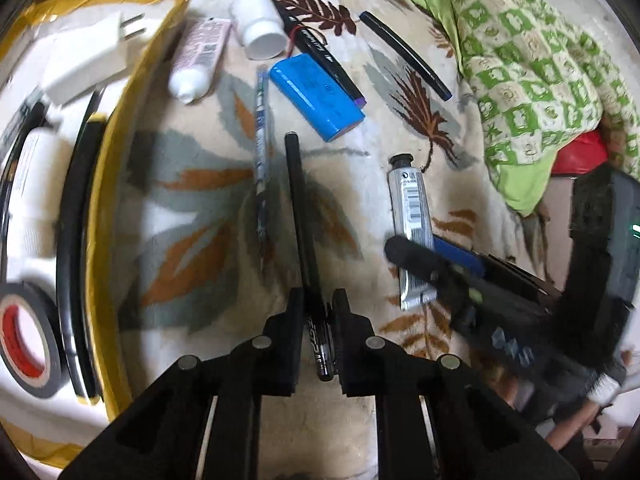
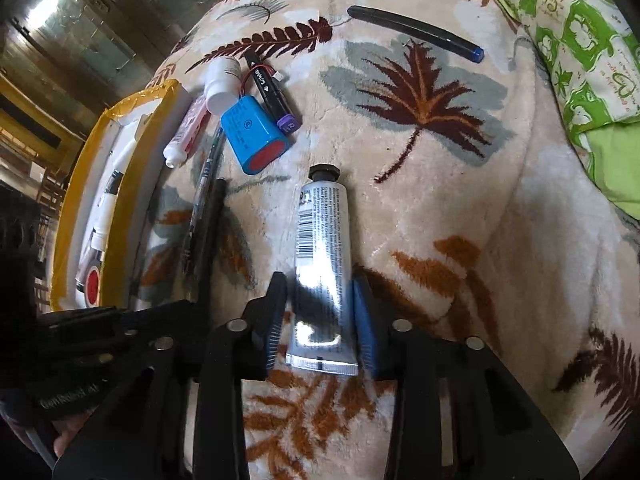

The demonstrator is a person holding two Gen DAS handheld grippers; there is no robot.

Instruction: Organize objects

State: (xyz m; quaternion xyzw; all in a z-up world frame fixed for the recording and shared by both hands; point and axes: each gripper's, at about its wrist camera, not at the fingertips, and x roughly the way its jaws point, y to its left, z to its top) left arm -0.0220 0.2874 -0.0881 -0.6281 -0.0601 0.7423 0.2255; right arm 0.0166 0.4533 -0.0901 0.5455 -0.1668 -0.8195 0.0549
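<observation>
Left wrist view. The left gripper [image 1: 318, 336] has its jaws drawn narrow around the lower end of a black pen [image 1: 301, 216], which lies on the leaf-patterned blanket [image 1: 192, 216]; the pads appear to touch the barrel, and the printing on it is too blurred to read. Just left of the pen lies a thin patterned pencil [image 1: 261, 152]. Beyond are a blue battery pack [image 1: 316, 98], a white bottle [image 1: 258, 24], a pink-labelled tube [image 1: 200, 56] and a dark pen with a blue end [image 1: 404, 54]. At left, a yellow-edged box [image 1: 108, 184] holds a white charger [image 1: 86, 58], a roll of black tape [image 1: 28, 332] and other items that are smeared and cut by the frame edge. The right gripper [image 1: 416, 258], blurred, covers the lower part of a silver tube [image 1: 412, 208].

Right wrist view. The right gripper [image 2: 320, 320] straddles the crimped end of the silver tube [image 2: 324, 248]; the jaws stand at middling width, and whether the pads press on the tube cannot be told. The left gripper's body, dark and partly out of frame at lower left, hides the lower end of the black pen [image 2: 214, 216]. A marker with a purple cap [image 2: 272, 92] lies behind the battery pack [image 2: 254, 136]. The box [image 2: 120, 208] shows only a sliver of its contents.
</observation>
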